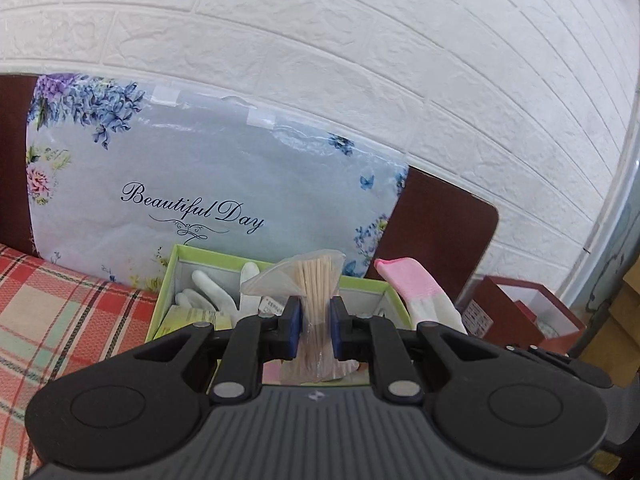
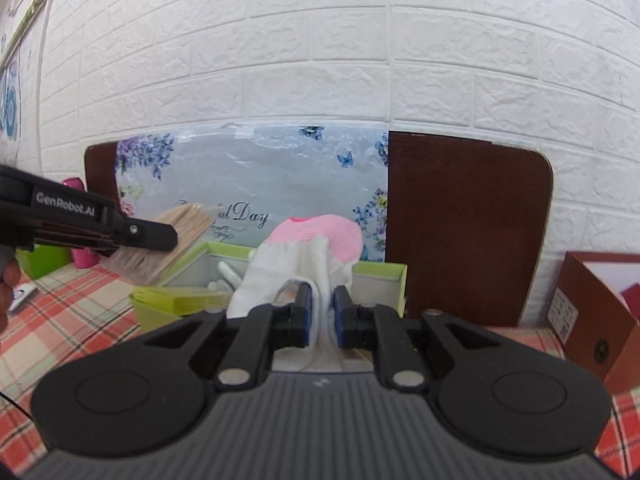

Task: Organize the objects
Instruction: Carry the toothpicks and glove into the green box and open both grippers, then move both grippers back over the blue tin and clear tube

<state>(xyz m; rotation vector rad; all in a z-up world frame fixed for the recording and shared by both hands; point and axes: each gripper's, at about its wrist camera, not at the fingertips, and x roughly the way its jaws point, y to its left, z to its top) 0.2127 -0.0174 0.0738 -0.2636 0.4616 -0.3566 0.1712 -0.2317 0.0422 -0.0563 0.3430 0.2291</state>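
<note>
In the left wrist view the left gripper (image 1: 314,330) sat at lower centre, tipped slightly downward toward the wall, its blue pads clamped on a clear bag of wooden sticks (image 1: 316,292) that stood upright above the green box (image 1: 172,276) holding white gloves (image 1: 212,296) (the box rested on the plaid cloth (image 1: 60,312)). In the right wrist view the right gripper (image 2: 321,316), also at lower centre and tilted a little down, was pinched shut on a pink-and-white glove (image 2: 316,248) whose pink cuff drooped over in mid-frame above the same box, while the left gripper reached in level from the left edge with the stick bag slanting across its tip.
</note>
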